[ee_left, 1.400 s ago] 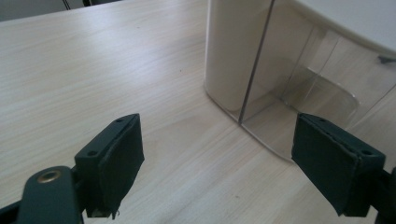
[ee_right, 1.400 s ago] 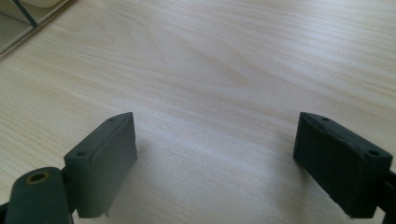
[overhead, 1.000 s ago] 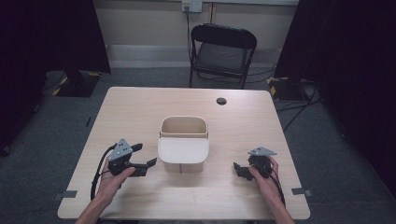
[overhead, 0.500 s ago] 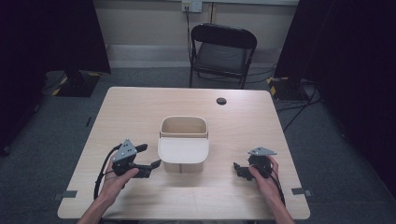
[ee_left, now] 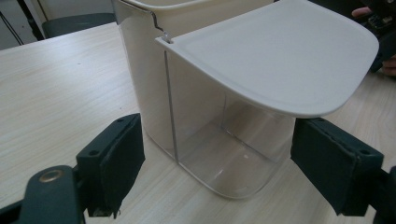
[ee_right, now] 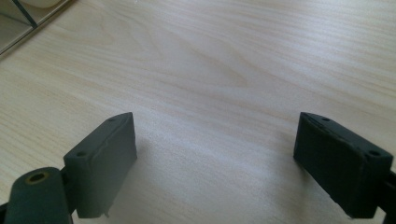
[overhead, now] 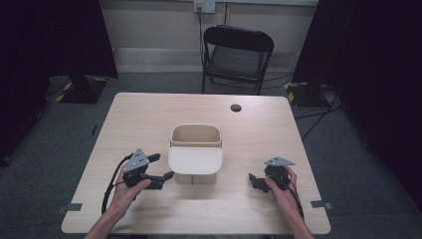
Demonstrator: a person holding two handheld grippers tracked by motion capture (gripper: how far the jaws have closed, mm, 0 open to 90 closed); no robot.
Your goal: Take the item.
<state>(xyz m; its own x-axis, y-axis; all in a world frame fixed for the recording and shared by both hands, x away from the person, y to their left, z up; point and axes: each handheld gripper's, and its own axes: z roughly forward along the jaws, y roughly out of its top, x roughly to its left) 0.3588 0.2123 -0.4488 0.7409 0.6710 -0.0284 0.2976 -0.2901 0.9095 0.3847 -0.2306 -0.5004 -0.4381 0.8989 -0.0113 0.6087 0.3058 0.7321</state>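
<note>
The wide-open left gripper (overhead: 161, 168) nears the cream plastic bin (overhead: 195, 154); bumping its overhanging flat lid (ee_left: 285, 60) could tip it.

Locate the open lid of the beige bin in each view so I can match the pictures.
High view: the lid juts toward the person from the bin at table centre.
Left gripper view: lid at upper right, above the clear bin wall, beyond the left gripper.
Right gripper view: I cannot make the lid out; just a bin corner at the top left edge.
Shared landmark: the wooden table.
</note>
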